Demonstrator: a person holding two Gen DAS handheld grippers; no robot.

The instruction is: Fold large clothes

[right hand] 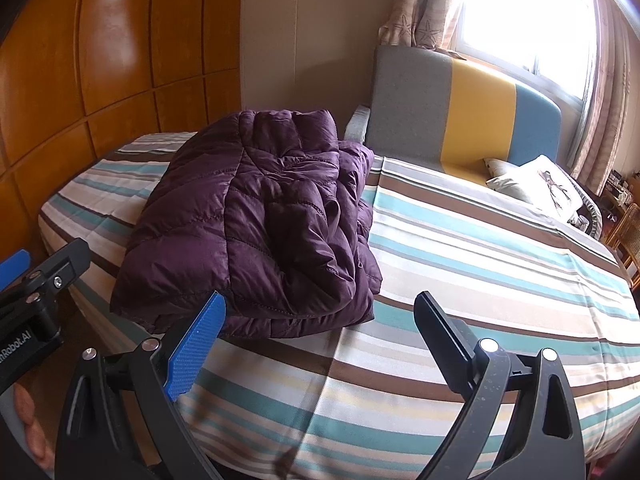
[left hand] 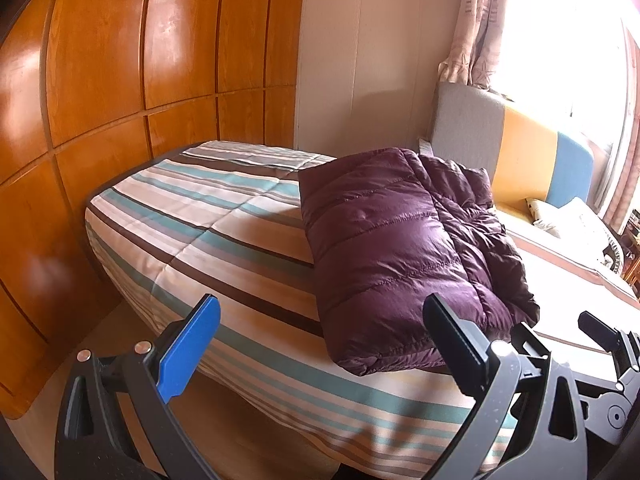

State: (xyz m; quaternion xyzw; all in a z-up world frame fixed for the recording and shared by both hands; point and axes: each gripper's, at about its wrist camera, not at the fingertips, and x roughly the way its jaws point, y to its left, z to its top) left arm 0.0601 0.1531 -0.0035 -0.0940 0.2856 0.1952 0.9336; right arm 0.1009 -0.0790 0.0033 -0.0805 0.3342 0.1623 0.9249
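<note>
puffy quilted purple jacket (right hand: 256,224) folded | striped bedspread (right hand: 460,248) | both claws agape

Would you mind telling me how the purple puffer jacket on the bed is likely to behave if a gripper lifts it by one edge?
The jacket looks quilted and puffy, so probably light for its bulk. It lies in loose folded layers, so it would likely sag and unfold. Its shiny fabric may slip between the open right gripper fingers.
</note>
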